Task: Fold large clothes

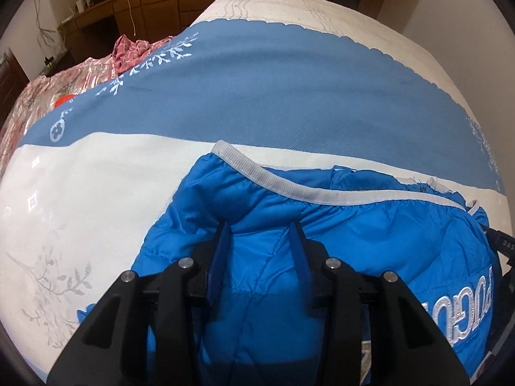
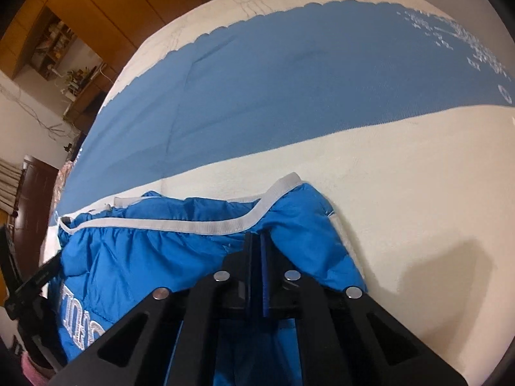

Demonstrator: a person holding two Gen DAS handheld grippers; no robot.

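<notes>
Folding the blue padded jacket [image 1: 322, 225] is the step in hand, and I judge it to be mid-fold: the garment lies on the bed [image 1: 96, 193], in the lower centre of both wrist views, with its white elastic hem [image 1: 309, 193] running across the middle of each frame.

Left fingers [image 1: 262, 234]: narrowly parted, straddling a raised ridge of the blue fabric in the lower centre of the left view. Whether the pads press on it I cannot tell, so I do not count this side as a secure hold.

Right fingers [image 2: 257, 241]: closed flat together, just below the hem in the lower centre of the right view. Blue fabric lies all around the tips; whether any cloth is pinched between them I cannot tell.

To do the step well:
1. I confirm a firm hold on both sides before lifting; padded fabric is slippery and springs back.
2. I keep both hands level with each other so the hem stays straight.
3. I carry the fold towards the blue band of the bedspread [image 1: 289, 90] in the upper part of the frame, or back over the body, in one even sweep.
4. I lay the edge down flat and press out trapped air before letting go.
</notes>
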